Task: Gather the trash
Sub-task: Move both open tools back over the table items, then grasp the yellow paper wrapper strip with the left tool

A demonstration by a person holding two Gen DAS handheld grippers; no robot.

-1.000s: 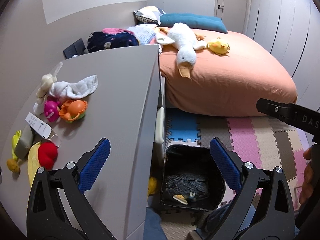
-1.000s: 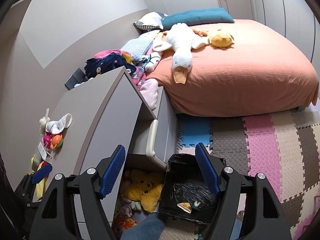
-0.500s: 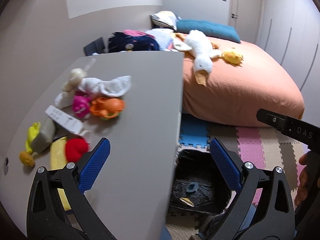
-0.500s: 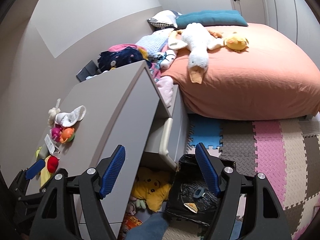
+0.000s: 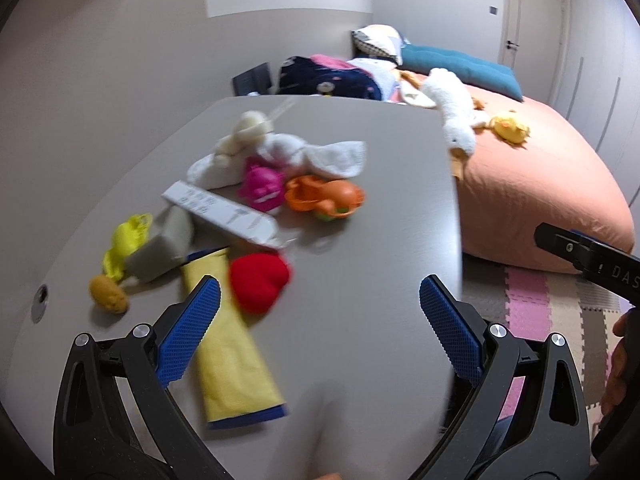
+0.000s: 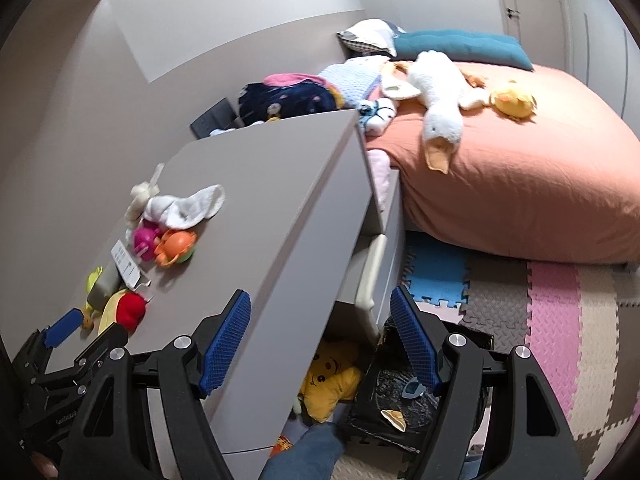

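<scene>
On the grey dresser [image 5: 360, 208], ahead of the left gripper [image 5: 320, 328]: a loose heap of clutter, blurred in the left view. Nearest, just past the left fingertip, a yellow wrapper [image 5: 232, 344] lying flat with a red plush [image 5: 258, 280] touching its far end. Beyond those, a white tag [image 5: 220, 216], a grey block [image 5: 160, 248] beside a yellow toy [image 5: 124, 240], an orange toy [image 5: 324, 198] next to a pink toy [image 5: 262, 184], and a white sock [image 5: 316, 156] draped at the far end. Left gripper spread wide above the dresser top, pinching nothing, touching nothing. On the floor by the dresser's front, in the right view: a black bin [image 6: 404, 404] with a bag liner, holding a small grey-blue scrap [image 6: 412, 390] and an orange scrap [image 6: 394, 418]. Right gripper [image 6: 320, 336] spread wide too, empty, poised over the dresser's front edge and the bin, right fingertip above the bin's near rim. Between dresser and bin, a yellow plush [image 6: 332, 380] in an open drawer [image 6: 370, 272]. Farther off, a bed [image 6: 520, 184] with a white goose [image 6: 440, 100], well apart from both grippers.
</scene>
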